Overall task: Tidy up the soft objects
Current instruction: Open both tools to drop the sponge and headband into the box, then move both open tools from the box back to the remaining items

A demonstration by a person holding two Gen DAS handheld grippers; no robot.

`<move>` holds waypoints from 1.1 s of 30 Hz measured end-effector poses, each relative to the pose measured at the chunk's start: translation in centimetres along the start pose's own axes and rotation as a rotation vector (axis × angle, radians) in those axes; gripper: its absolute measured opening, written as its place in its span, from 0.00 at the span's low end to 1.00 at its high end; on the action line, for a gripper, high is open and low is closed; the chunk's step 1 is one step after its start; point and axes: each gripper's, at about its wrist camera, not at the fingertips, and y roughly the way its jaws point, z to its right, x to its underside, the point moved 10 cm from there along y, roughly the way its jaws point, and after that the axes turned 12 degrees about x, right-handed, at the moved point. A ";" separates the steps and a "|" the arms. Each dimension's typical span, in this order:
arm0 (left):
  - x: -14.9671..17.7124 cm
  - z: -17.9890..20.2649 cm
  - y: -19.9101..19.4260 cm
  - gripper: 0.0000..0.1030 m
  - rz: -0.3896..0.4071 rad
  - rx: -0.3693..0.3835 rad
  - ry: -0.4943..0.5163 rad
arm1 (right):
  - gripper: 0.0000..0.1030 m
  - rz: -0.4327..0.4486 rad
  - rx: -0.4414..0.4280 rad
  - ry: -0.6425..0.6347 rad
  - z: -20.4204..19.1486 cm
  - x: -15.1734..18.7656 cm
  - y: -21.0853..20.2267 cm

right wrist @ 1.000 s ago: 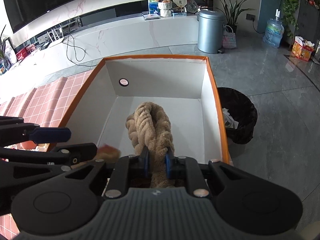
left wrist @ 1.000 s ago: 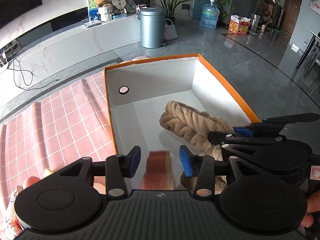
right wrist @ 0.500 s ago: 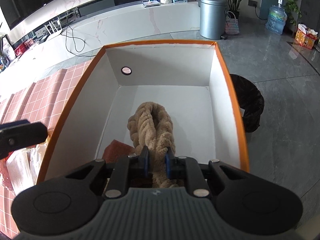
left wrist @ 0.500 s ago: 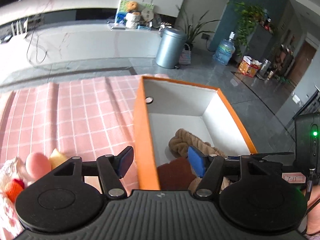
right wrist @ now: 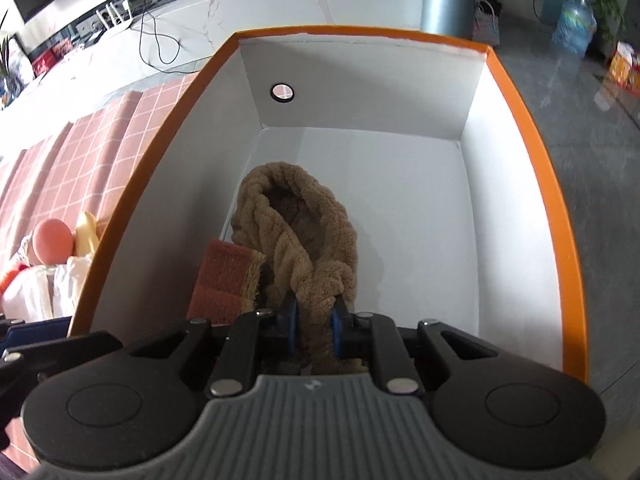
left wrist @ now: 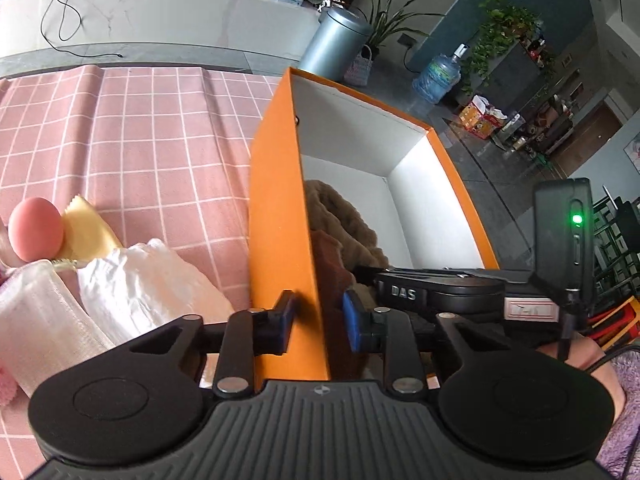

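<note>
The right gripper (right wrist: 313, 322) points down into the orange box (right wrist: 532, 132), its two blue pads closed on the near end of the tan plush twisted item (right wrist: 304, 224), which is pinched between them. The rest of this plush item lies on the white floor of the box, along its left half, with its loop reaching toward the far wall. A rust-red textured cloth (right wrist: 224, 276) lies just beside it, against the left inner wall. The left gripper (left wrist: 316, 320) straddles the left wall of the orange box (left wrist: 276, 208): one blue pad is outside the wall and the other inside. Its jaws have just been closing, with that wall between them; a small gap shows on the inner side, and firm contact cannot be confirmed. Outside the box, on the pink checked tablecloth (left wrist: 140, 132), rest the remaining soft items: a white gauzy bag (left wrist: 140, 280), a yellow cloth (left wrist: 86, 228) and a pink ball (left wrist: 35, 229), grouped close together near the left wall.
</note>
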 end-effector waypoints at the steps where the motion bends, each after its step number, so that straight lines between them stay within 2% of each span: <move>1: 0.1 0.0 0.0 0.29 0.001 -0.005 0.003 | 0.19 -0.006 -0.007 -0.002 -0.1 0.0 0.0; 3: 0.2 0.1 0.1 0.29 0.001 -0.005 0.001 | 0.21 -0.004 -0.009 0.003 0.0 -0.2 -0.3; 6: 0.8 0.5 0.2 0.29 -0.008 0.016 -0.012 | 0.33 0.031 0.031 -0.017 0.4 -0.5 -1.2; 9: 1.4 0.9 0.5 0.28 -0.015 0.046 -0.023 | 0.36 0.075 0.078 -0.041 1.0 -0.5 -2.4; 14: 1.7 0.8 -0.5 0.28 0.018 0.023 -0.016 | 0.41 0.169 0.162 -0.081 1.5 -0.5 -5.0; 17: 1.9 1.0 -2.1 0.28 0.062 0.004 0.010 | 0.51 0.242 0.186 -0.087 1.5 -0.5 -7.0; 23: 2.2 1.6 -6.0 0.28 0.149 -0.021 0.056 | 0.53 0.415 0.193 -0.073 0.4 0.0 -12.2; 27: 2.8 1.9 -8.4 0.28 0.198 -0.036 0.091 | 0.61 0.558 0.185 -0.066 -1.4 1.2 -16.0; 30: 3.3 1.8 -10.1 0.28 0.232 -0.051 0.109 | 0.63 0.648 0.158 -0.085 -3.0 2.2 -18.3; 33: 4.1 1.5 -11.5 0.28 0.259 -0.074 0.130 | 0.66 0.701 0.095 -0.093 -4.9 3.6 -19.6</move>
